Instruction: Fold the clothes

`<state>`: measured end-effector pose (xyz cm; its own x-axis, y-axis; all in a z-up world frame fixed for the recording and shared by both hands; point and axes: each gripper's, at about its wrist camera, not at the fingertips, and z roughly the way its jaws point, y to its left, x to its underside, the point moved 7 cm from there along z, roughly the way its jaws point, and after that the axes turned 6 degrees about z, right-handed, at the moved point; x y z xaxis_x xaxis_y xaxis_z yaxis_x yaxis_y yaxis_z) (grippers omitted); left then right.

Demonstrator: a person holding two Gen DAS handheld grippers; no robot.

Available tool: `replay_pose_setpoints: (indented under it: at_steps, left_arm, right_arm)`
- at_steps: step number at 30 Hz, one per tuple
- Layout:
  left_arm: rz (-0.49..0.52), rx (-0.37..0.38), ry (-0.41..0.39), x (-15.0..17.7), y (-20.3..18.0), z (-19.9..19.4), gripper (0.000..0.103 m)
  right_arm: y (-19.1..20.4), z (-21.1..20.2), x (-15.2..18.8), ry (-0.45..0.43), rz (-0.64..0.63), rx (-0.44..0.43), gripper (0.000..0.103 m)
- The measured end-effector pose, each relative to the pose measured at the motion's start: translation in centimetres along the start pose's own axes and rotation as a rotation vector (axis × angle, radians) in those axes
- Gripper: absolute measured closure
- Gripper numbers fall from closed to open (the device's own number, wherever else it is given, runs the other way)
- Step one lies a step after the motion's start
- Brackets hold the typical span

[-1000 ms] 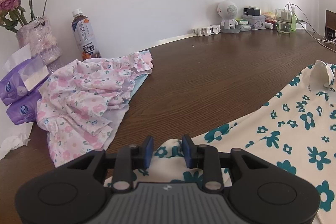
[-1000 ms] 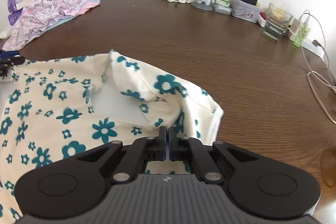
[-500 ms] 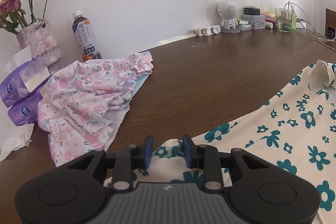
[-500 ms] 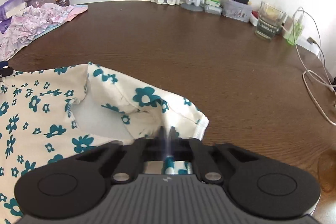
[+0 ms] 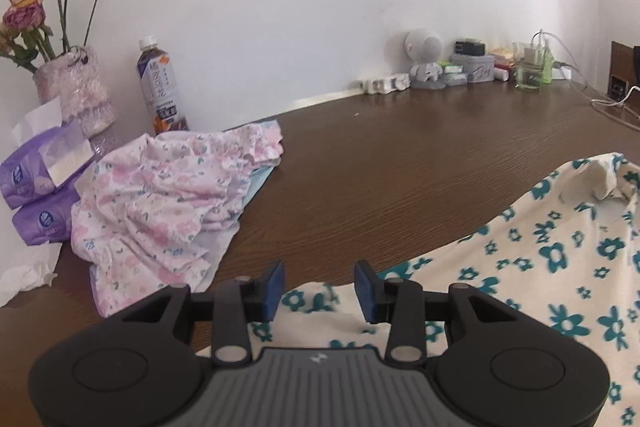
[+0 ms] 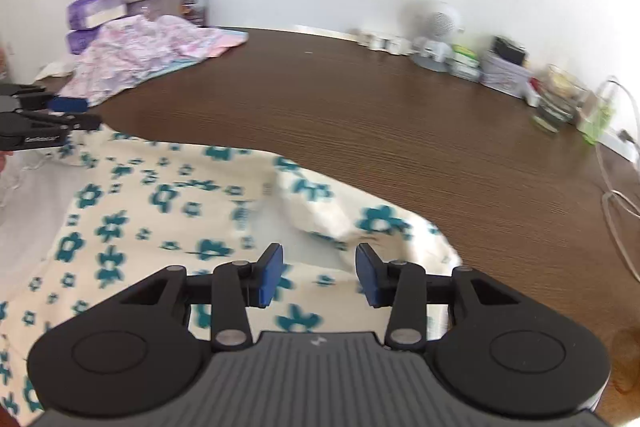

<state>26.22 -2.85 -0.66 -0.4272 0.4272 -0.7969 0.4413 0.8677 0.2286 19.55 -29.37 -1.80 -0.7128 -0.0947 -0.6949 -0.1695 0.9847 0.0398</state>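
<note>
Right view blurred; bottle (image 5: 162, 87) label unreadable. Left gripper (image 5: 320, 291) level above the near edge of the cream teal-flowered garment (image 5: 540, 267), blue pads spread, gripping nothing. Right gripper (image 6: 319, 275) likewise parted above the same garment, spread across the brown table (image 5: 400, 155).

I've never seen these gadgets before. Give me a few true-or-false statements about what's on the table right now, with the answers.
1. Both grippers, left and right, have their jaws apart. True.
2. The right gripper is clamped on the cream shirt with teal flowers. False: it is open and holds nothing.
3. The pink floral garment lies crumpled near the drink bottle. True.
4. The vase of roses has tipped over. False: it stands upright by the wall.
5. The pink garment lies on top of the teal-flowered shirt. False: bare table separates them.
</note>
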Motion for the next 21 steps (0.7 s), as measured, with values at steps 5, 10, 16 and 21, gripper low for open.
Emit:
replay_pose_setpoints:
  at_steps: [5, 10, 16, 21]
  left_arm:
    - [0.087, 0.148, -0.005, -1.1, -4.0, -0.5, 0.068]
    - [0.103, 0.180, 0.070, -0.3, -5.7, 2.5, 0.074]
    - [0.004, 0.224, 0.072, 0.1, -4.3, 3.5, 0.074]
    - [-0.053, 0.226, 0.041, -0.3, -2.4, 2.3, 0.074]
  right_arm:
    - [2.1, 2.4, -3.1, -0.062, -0.022, -0.028, 0.063]
    - [0.3, 6.7, -4.4, 0.000, 0.012, 0.024, 0.078]
    - [-2.4, 8.5, -3.6, 0.007, 0.079, 0.020, 0.082]
    - [-2.7, 6.8, -4.4, -0.005, 0.166, -0.070, 0.077]
